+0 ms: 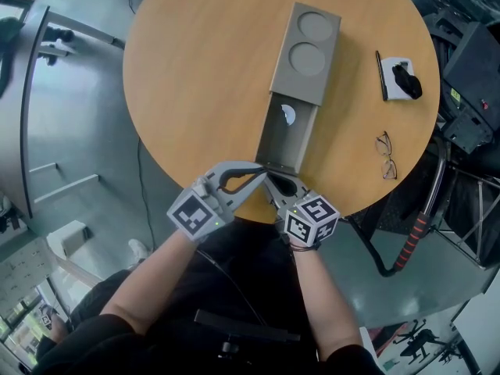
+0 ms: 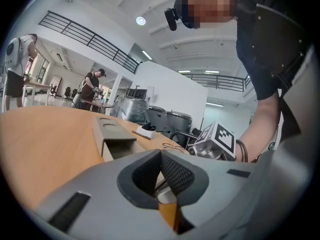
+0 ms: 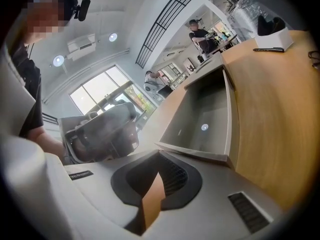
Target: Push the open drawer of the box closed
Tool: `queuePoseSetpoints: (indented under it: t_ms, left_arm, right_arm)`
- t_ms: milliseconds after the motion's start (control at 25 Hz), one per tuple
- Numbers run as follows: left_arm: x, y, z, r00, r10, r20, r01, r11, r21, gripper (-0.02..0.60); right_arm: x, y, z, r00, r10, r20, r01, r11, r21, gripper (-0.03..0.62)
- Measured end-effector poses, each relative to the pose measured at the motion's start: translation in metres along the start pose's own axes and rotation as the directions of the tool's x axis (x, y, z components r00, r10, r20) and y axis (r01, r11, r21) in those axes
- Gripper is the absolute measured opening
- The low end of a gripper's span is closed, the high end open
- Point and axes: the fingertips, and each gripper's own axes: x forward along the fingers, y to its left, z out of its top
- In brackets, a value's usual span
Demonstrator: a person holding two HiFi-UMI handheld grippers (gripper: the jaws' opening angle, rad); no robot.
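A long grey box (image 1: 306,51) with two round recesses on top lies on the round wooden table (image 1: 203,76). Its drawer (image 1: 285,135) stands pulled out toward me, with a small white disc (image 1: 289,114) inside. My left gripper (image 1: 262,171) is shut on nothing, tips just at the drawer's front panel (image 1: 275,167). My right gripper (image 1: 275,183) is shut too, empty, right beside the left one at the same front panel. In the right gripper view the open drawer (image 3: 205,116) lies just past the closed tips (image 3: 159,157). The left gripper view shows the box (image 2: 112,134) beyond its closed tips (image 2: 161,153).
A pair of glasses (image 1: 387,156) lies on the table right of the drawer. Farther back right are a pen (image 1: 380,75) and a white holder with a black item (image 1: 403,80). The table's near edge (image 1: 234,209) runs under both grippers.
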Motion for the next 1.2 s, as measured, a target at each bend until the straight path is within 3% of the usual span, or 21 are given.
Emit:
queuePoseSetpoints:
  t_ms: [1200]
  left_arm:
    - [0.019, 0.056, -0.010, 0.997, -0.048, -0.066, 0.045, 0.998, -0.043, 0.031]
  right_arm:
    - [0.027, -0.038, 0.072, 0.991, -0.072, 0.110, 0.072, 0.997, 0.007, 0.015]
